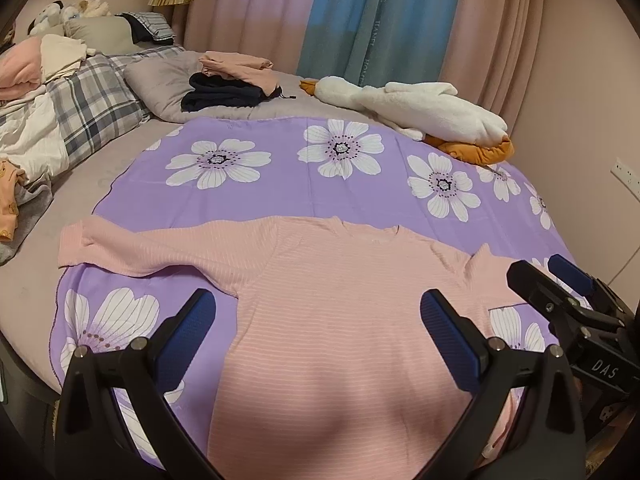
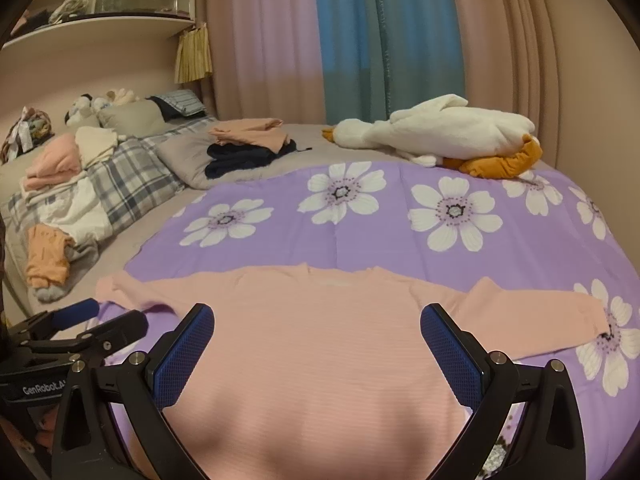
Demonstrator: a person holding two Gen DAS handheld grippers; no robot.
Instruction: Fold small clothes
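A pink top (image 1: 340, 300) lies flat and unfolded beyond both wide-open grippers (image 1: 318, 320) (image 2: 316, 340), folded clothes (image 2: 248, 140) stacked behind.

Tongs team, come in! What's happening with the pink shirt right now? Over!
Left tongs open, right tongs open, both above shirt. Pink shirt flat on purple flower cloth, sleeves out, unfolded. Nothing in the way; goose plushie far back.

Shirt (image 1: 340, 320) flat on sheet (image 1: 280, 184) nr front, plush goose (image 1: 424, 112) behind at rt
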